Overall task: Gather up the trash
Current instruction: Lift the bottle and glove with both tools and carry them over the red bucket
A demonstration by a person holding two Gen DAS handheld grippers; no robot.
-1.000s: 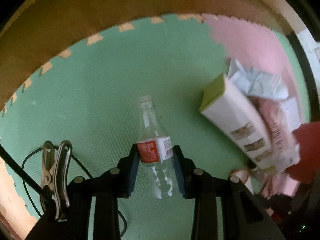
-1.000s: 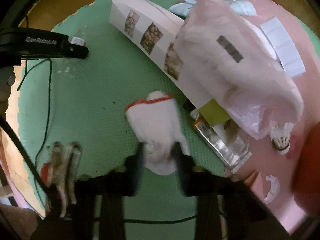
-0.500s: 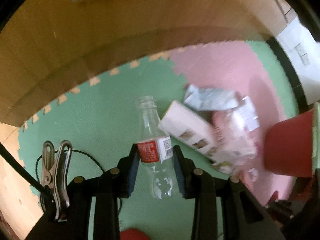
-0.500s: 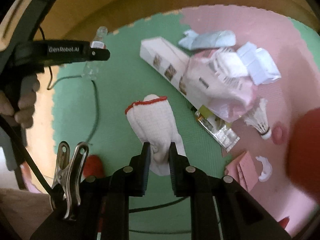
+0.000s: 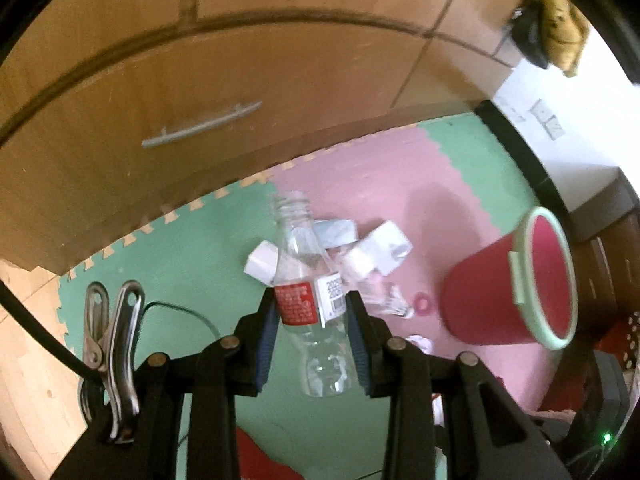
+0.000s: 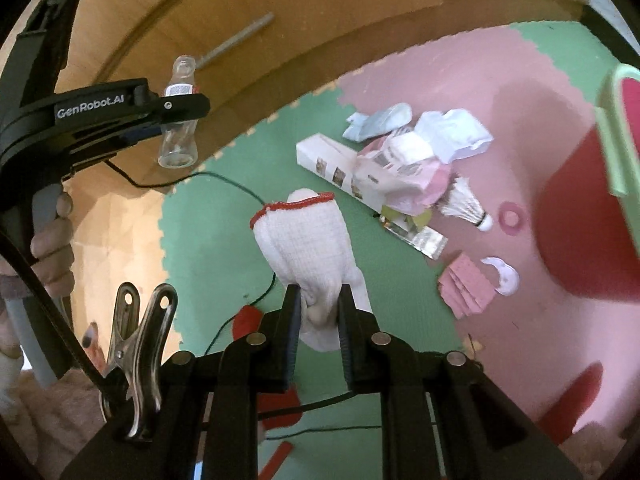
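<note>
My left gripper is shut on a clear plastic bottle with a red and white label, held high above the floor mat; the bottle also shows in the right wrist view. My right gripper is shut on a white cotton glove with a red cuff, also lifted. A red bin with a pale green rim stands to the right, tilted in view; it also shows in the right wrist view. A pile of trash lies on the mat: a long white carton, crumpled paper, a pink bag.
A shuttlecock, a pink ring, a foil wrapper, folded pink paper and a white scrap lie on the pink mat. A wooden cabinet with a drawer handle stands behind. A thin cable crosses the green mat.
Both grippers have risen from the mat with the bottle and the glove held. The views have swung up and right, and the red bin now shows in both.
</note>
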